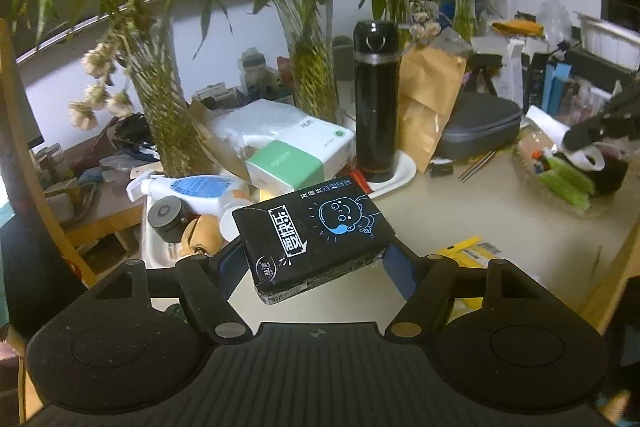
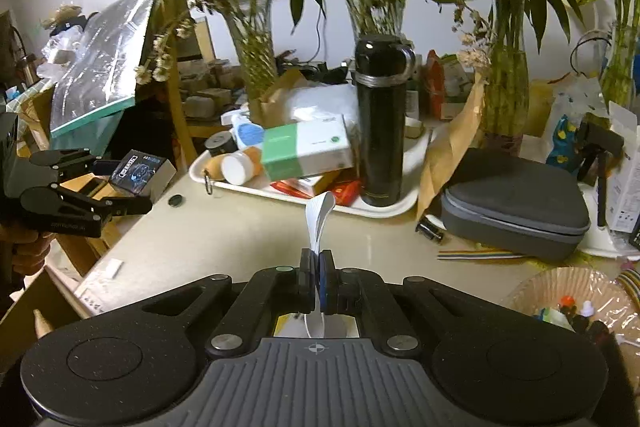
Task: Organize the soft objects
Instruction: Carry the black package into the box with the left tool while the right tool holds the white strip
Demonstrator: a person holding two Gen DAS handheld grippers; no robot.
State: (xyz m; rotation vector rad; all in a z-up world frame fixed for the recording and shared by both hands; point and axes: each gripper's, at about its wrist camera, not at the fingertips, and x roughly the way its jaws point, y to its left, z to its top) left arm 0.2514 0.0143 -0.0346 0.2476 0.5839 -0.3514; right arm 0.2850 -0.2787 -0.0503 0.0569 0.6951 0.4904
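Left wrist: left gripper (image 1: 314, 259) jaws clamp black tissue pack (image 1: 316, 239), Chinese lettering; right gripper (image 2: 317, 281) pinches white strip (image 2: 318, 219).

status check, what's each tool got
Left tool shut on black tissue pack, lifted. Right tool shut on white strip. Nothing blocking.

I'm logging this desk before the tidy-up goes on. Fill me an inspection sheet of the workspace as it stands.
Surface: beige desk, partly bare.
Job's things: black tissue pack lifted off the desk; white paper strip upright.
Clutter: black flask, green-white box on white tray; grey case.
Tongs: left tongs grip the tissue pack; right tongs shut on the strip.
Cables: black cable down the wall.
Surroundings: bamboo in glass vases.
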